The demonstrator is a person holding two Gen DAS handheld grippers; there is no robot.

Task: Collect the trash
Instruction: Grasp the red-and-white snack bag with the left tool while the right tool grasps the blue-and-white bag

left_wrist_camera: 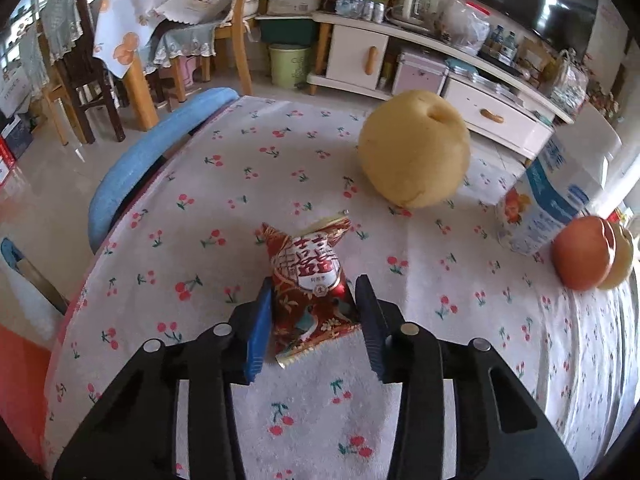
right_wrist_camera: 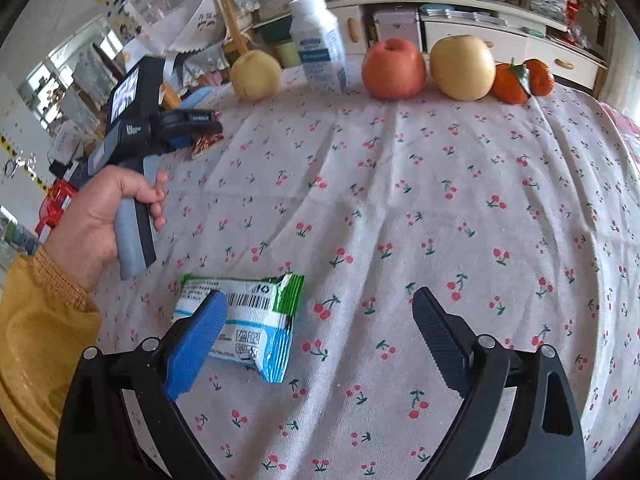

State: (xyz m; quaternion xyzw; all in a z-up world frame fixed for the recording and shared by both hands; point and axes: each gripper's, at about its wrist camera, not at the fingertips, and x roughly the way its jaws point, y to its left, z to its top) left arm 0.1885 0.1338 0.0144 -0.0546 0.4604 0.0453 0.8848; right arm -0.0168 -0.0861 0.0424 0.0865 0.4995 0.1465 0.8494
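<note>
Cherry-print cloth covers the tabletop (left_wrist_camera: 200,208), where the left hand-held gripper (left_wrist_camera: 316,312) pinches a light, crinkly, slippery red snack packet (left_wrist_camera: 310,280) at mid-body, while the right hand-held gripper (right_wrist_camera: 320,332) gapes empty beside a green-and-white wrapper (right_wrist_camera: 256,316).

The left gripper's (left_wrist_camera: 314,304) pads hide both side edges of the red snack packet (left_wrist_camera: 310,284), so contact there cannot be confirmed. The yellow apple (left_wrist_camera: 622,256) is mostly hidden behind the red apple (left_wrist_camera: 582,254) and cut by the lens edge. The right gripper's blue pad (right_wrist_camera: 196,344) covers part of the green-and-white wrapper (right_wrist_camera: 256,320).
</note>
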